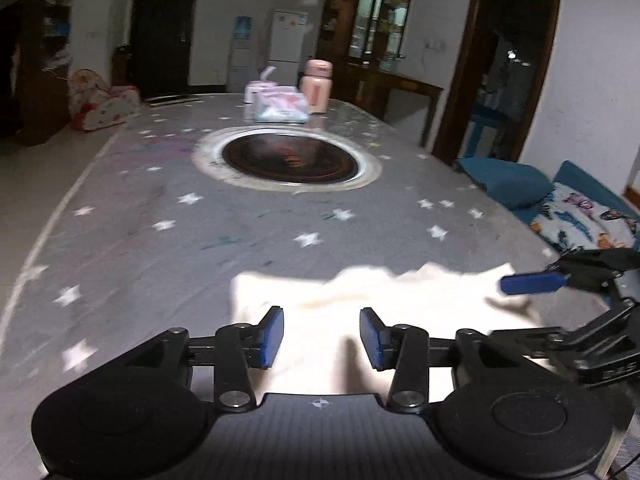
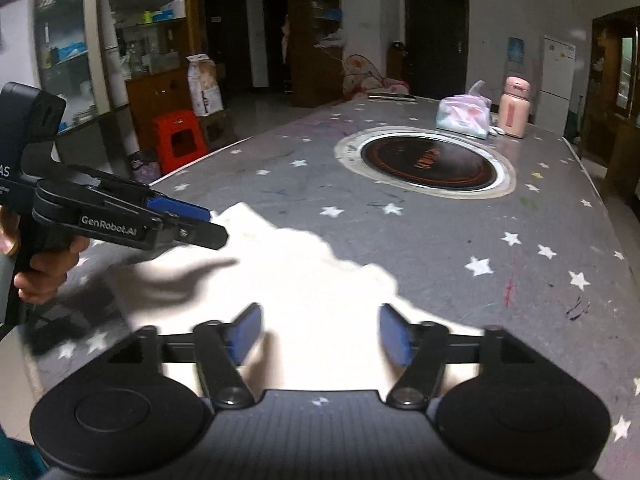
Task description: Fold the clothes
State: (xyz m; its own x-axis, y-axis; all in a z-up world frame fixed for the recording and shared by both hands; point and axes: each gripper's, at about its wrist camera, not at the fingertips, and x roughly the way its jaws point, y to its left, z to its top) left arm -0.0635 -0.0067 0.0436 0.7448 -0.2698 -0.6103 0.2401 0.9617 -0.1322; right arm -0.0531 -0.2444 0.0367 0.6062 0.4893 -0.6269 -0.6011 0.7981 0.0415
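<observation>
A white garment (image 1: 360, 300) lies crumpled on the near part of a grey star-patterned table (image 1: 160, 208); it also shows in the right wrist view (image 2: 300, 280), overexposed. My left gripper (image 1: 322, 338) is open and empty, hovering over the garment's left part. My right gripper (image 2: 320, 332) is open and empty over its right part. In the left wrist view the right gripper's blue pad (image 1: 532, 283) reaches in over the cloth's right edge. In the right wrist view the left gripper (image 2: 192, 224) sits over the cloth's far left corner, held by a hand.
A round black induction plate (image 1: 290, 158) is set in the table's middle. A tissue pack (image 1: 280, 108) and a pink flask (image 1: 316, 86) stand at the far end. A blue sofa with a patterned cushion (image 1: 580, 220) sits right of the table. A red stool (image 2: 178, 136) stands left.
</observation>
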